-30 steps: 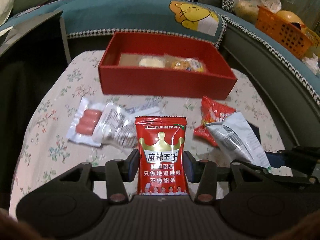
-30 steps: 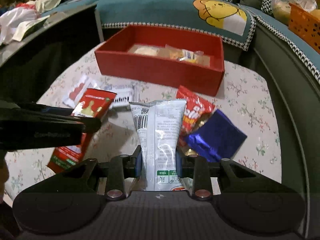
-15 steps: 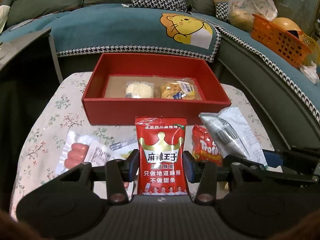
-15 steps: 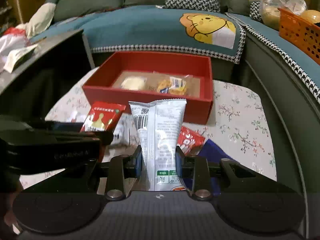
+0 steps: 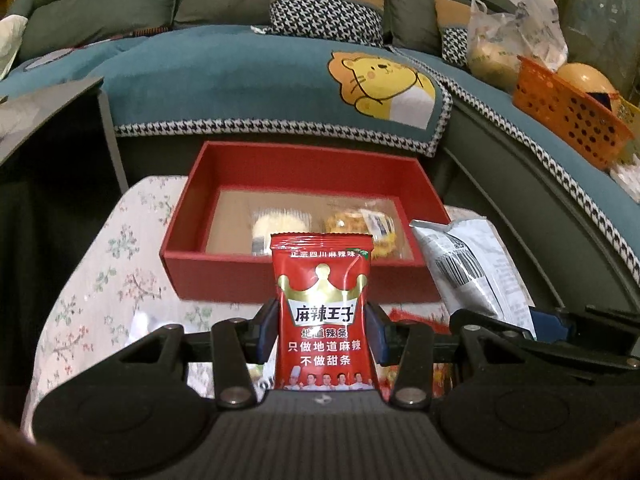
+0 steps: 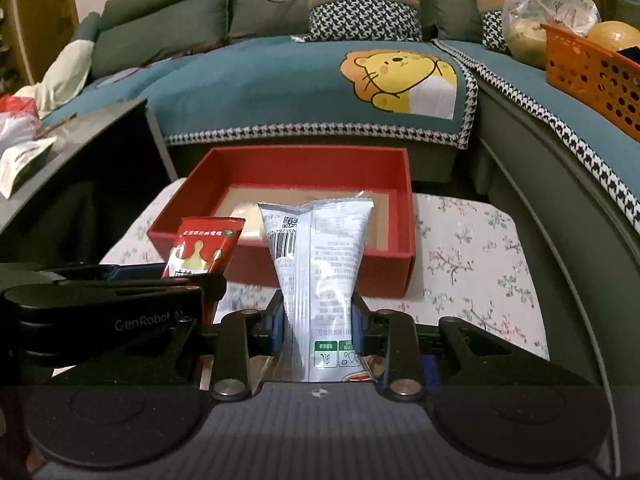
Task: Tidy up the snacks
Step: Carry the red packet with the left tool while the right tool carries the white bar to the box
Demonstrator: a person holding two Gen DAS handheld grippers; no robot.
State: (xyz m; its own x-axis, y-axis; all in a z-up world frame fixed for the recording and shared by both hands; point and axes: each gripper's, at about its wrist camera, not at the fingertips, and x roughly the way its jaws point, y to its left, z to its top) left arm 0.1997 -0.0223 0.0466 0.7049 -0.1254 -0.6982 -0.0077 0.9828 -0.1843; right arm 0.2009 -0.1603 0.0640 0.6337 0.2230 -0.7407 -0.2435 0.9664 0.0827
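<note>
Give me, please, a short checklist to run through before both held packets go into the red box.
1. Left gripper shut on the red snack packet, packet upright: ok.
2. Right gripper shut on the silver packet, pinched near its lower end: ok.
3. Red box open, no lid in the way: ok.
4. Free floor in the box: two clear-wrapped pastries lie toward the middle and right, brown floor bare at the left: ok.
5. Packets past the near wall of the box: not ok, both look short of it.
6. Clearance between the two grippers, side by side and close: cannot tell.
</note>
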